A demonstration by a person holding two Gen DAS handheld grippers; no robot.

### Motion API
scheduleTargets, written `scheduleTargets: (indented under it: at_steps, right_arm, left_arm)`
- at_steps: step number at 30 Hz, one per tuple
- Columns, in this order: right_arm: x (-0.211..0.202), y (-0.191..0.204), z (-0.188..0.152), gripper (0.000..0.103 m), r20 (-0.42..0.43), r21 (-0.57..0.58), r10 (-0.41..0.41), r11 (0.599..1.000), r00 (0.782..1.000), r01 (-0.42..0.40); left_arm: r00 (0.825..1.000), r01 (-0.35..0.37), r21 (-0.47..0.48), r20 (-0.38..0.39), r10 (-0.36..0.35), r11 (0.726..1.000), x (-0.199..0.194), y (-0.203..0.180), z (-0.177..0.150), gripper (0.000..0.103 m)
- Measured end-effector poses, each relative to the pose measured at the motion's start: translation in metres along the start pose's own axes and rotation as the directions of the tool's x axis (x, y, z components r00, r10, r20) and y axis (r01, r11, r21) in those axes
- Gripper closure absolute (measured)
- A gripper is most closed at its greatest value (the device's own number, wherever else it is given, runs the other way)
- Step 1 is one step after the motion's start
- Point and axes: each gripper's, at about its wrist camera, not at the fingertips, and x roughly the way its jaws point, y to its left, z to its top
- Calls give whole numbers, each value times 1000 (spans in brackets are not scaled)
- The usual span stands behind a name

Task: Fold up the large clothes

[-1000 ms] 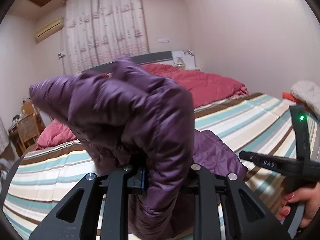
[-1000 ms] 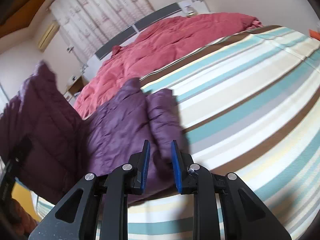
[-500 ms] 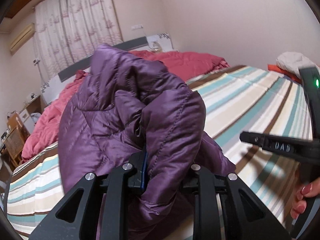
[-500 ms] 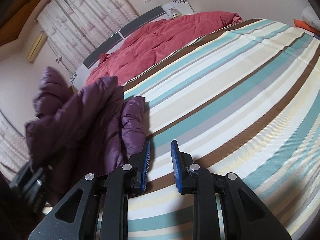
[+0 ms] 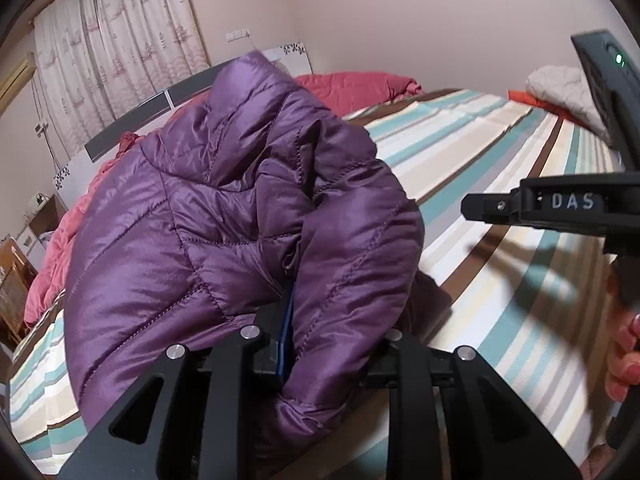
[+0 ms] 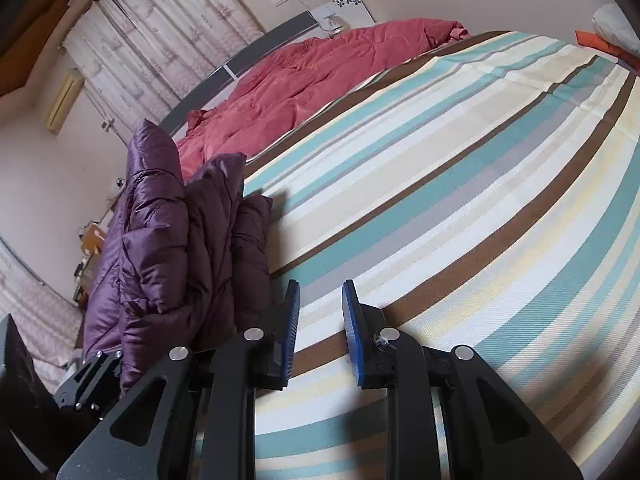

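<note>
A purple quilted puffer jacket hangs bunched over my left gripper, which is shut on a thick fold of it and holds it above the striped bed. The jacket covers the right finger. In the right wrist view the same jacket stands bunched at the left, just off the left finger. My right gripper is open and empty, low over the striped sheet. It also shows at the right edge of the left wrist view.
A red duvet lies bunched at the head of the bed by the grey headboard. A white bundle on something orange sits at the far right bed edge. Wooden furniture stands left of the bed.
My left gripper has swung the jacket around and drawn it in, so it bunches closer to the camera. My right gripper has moved right, away from the jacket, over bare sheet.
</note>
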Motion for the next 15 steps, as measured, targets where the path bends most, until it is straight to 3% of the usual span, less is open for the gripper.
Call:
scheduleTargets:
  at_steps: [4, 6, 7, 8, 11, 13, 14, 15]
  right_arm:
    - [-10, 8, 6, 80, 16, -31, 13, 999, 1000, -13]
    - [-13, 13, 10, 80, 21, -44, 23, 999, 1000, -22]
    - [-15, 17, 13, 80, 23, -54, 27, 998, 999, -26]
    - [-16, 21, 17, 80, 24, -66, 36, 997, 999, -34]
    - [-20, 40, 28, 80, 35, -102, 69, 993, 997, -65]
    - [-20, 53, 32, 79, 41, -129, 83, 989, 996, -77]
    - [-21, 62, 36, 70, 45, -150, 94, 985, 995, -86]
    - [-21, 70, 38, 51, 49, -164, 100, 982, 994, -91]
  left_arm:
    - [997, 71, -98, 39, -67, 993, -32, 21, 2, 70]
    - [984, 158, -189, 107, -139, 969, -60, 42, 0, 52]
    - [977, 189, -220, 142, -160, 957, -71, 50, -1, 48]
    - [971, 208, -242, 171, -169, 948, -79, 56, -2, 43]
    - [943, 264, -293, 281, -181, 919, -112, 88, -8, 41]
    - [943, 228, -325, 309, -125, 918, -120, 105, -13, 33]
    - [953, 184, -356, 294, -77, 916, -117, 118, -15, 32]
    - [961, 147, -390, 274, -38, 909, -113, 130, -16, 32]
